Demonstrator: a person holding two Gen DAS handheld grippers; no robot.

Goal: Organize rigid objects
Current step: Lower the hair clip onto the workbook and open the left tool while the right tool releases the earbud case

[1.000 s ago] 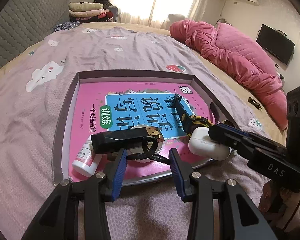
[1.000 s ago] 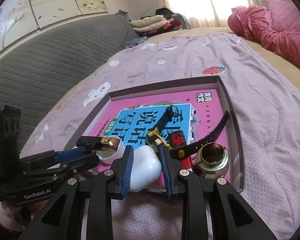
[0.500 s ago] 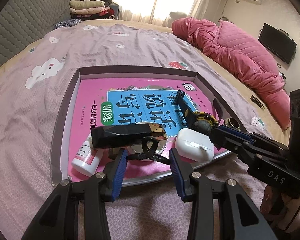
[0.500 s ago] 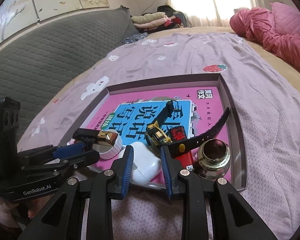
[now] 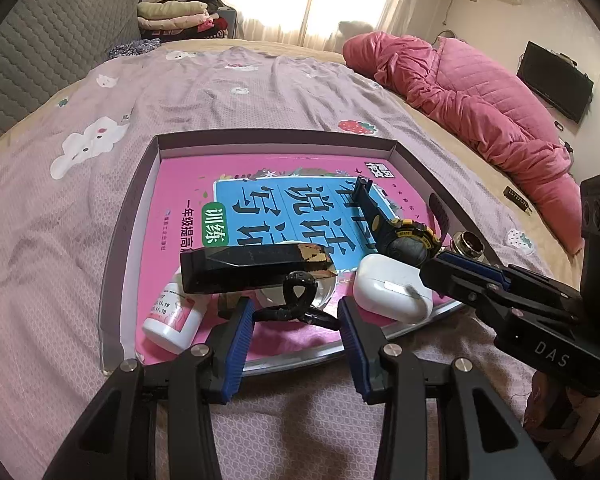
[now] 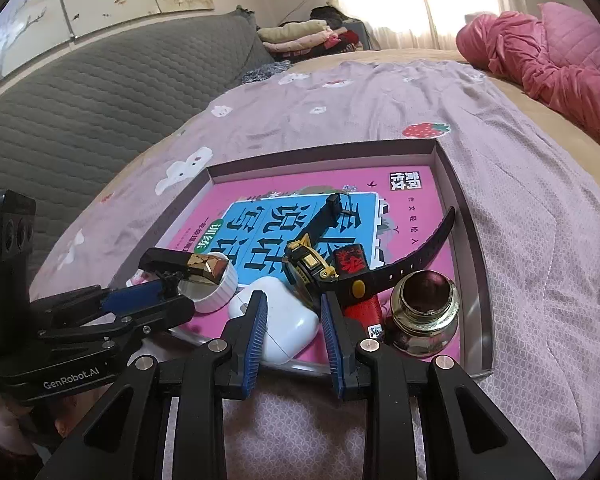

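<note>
A shallow purple box tray lies on the bed with a pink book in it. On the book lie a white earbud case, a black-and-yellow watch, a black-and-gold bar, a black hair clip, a white pill bottle and a glass ink bottle. My left gripper is open at the tray's near edge, by the hair clip. My right gripper is open, its fingers either side of the earbud case lying in the tray.
A pink quilt lies at the bed's far right. A grey padded headboard runs along the left. Folded clothes are stacked by the window. A red lighter lies under the watch strap. Purple sheet surrounds the tray.
The right gripper lowered the earbud case onto the book in the tray, opened and drew back slightly. The left gripper stayed open at the tray's edge.
</note>
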